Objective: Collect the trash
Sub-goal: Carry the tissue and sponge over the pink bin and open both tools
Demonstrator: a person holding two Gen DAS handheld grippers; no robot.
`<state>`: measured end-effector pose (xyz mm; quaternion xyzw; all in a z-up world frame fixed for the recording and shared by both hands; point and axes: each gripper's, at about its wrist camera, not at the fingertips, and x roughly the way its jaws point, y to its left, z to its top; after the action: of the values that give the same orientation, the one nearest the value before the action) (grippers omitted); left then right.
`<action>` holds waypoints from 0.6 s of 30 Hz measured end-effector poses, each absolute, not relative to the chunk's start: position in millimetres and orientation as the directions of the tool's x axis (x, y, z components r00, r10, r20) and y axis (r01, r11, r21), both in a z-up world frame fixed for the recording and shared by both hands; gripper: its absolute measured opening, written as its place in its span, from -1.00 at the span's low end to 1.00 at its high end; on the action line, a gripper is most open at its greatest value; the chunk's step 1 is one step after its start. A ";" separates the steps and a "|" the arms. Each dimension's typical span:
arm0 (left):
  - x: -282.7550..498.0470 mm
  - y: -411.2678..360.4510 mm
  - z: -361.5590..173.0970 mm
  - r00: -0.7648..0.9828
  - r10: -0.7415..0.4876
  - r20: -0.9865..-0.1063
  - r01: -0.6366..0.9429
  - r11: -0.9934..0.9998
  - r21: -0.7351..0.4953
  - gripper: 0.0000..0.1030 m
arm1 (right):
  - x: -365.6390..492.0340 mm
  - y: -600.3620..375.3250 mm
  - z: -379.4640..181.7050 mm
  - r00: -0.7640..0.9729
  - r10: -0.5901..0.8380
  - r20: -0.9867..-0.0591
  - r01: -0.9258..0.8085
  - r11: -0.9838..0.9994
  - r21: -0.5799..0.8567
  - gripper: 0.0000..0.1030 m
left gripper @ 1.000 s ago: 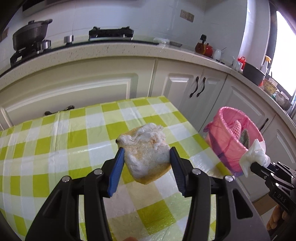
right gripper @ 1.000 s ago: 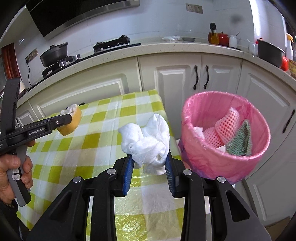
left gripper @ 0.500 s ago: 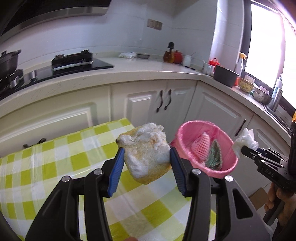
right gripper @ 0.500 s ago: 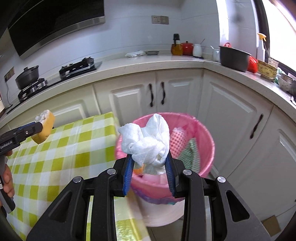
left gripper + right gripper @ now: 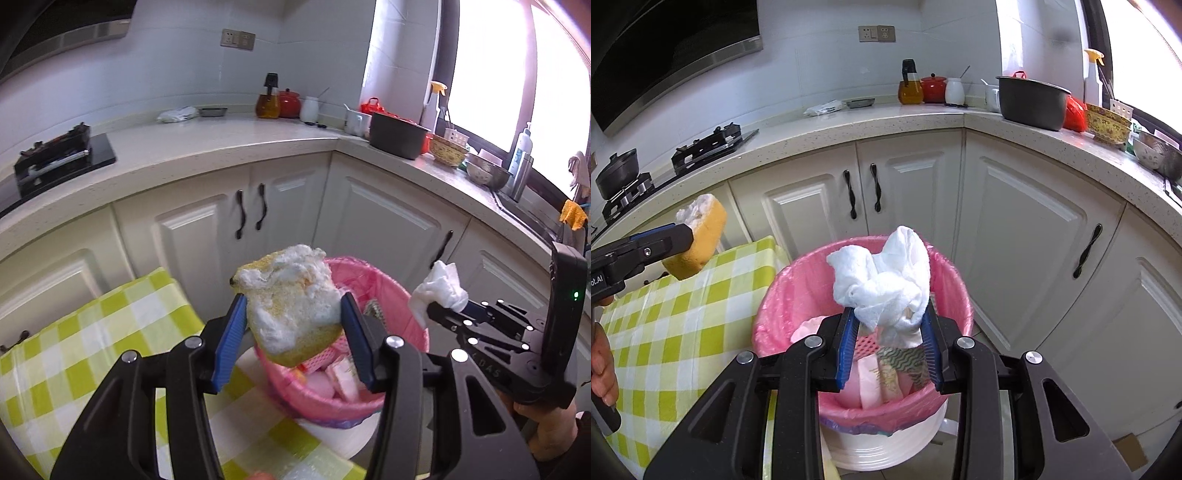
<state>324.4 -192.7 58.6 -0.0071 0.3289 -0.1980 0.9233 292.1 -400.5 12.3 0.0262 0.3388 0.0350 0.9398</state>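
Note:
My left gripper point(image 5: 293, 321) is shut on a yellow sponge with white foam point(image 5: 291, 314), held above the near rim of the pink-lined trash bin point(image 5: 391, 291). The sponge also shows in the right wrist view point(image 5: 698, 236), left of the bin. My right gripper point(image 5: 888, 325) is shut on a crumpled white tissue point(image 5: 882, 280), held over the open bin point(image 5: 783, 284). The tissue also shows in the left wrist view point(image 5: 439, 291), at the bin's right rim. The bin holds pink mesh, a patterned cloth and other scraps.
A table with a green-and-white checked cloth point(image 5: 74, 343) stands left of the bin, also in the right wrist view point(image 5: 676, 332). White cabinets point(image 5: 1015, 229) and a worktop with pots and bottles stand behind. A stove point(image 5: 713, 140) is at the back left.
Both grippers have moved right from over the table to the bin. The tissue now hangs over the bin's opening and the sponge over its near rim. Both grips are unchanged.

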 end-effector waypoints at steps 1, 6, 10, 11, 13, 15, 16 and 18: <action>329.1 -196.0 57.5 0.702 -0.375 -0.606 0.364 0.920 -0.147 -0.01 | 294.8 -402.0 12.1 0.768 0.081 -0.635 -0.045 0.996 0.073 -0.37; 358.4 -215.2 50.2 0.678 -0.403 -0.615 0.377 0.909 -0.180 0.01 | 315.1 -409.5 7.8 0.764 0.082 -0.640 -0.042 0.996 0.077 -0.35; 380.8 -226.7 41.6 0.656 -0.410 -0.634 0.383 0.904 -0.189 0.24 | 326.9 -412.7 3.6 0.760 0.073 -0.646 -0.035 0.997 0.072 -0.02; 387.4 -227.9 37.9 0.652 -0.398 -0.645 0.372 0.910 -0.186 0.24 | 328.1 -414.0 2.5 0.759 0.066 -0.648 -0.026 0.997 0.070 0.22; 390.1 -225.3 34.6 0.650 -0.400 -0.646 0.368 0.910 -0.193 0.33 | 328.5 -418.1 2.1 0.765 0.055 -0.641 -0.013 0.997 0.070 0.25; 388.8 -221.5 33.3 0.653 -0.398 -0.645 0.363 0.911 -0.195 0.39 | 327.5 -420.8 0.9 0.765 0.050 -0.642 -0.006 0.998 0.070 0.25; 386.5 -218.3 32.9 0.655 -0.396 -0.643 0.358 0.913 -0.197 0.39 | 327.0 -421.6 0.4 0.764 0.049 -0.643 -0.004 0.997 0.071 0.25; 379.3 -212.2 34.2 0.664 -0.393 -0.636 0.353 0.915 -0.197 0.39 | 323.6 -423.9 0.2 0.763 0.052 -0.644 -0.001 0.997 0.079 0.25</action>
<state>379.3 -212.2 34.2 -0.0282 0.3550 -0.2047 0.9117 323.6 -423.9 0.2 0.0371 0.3436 0.0143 0.9383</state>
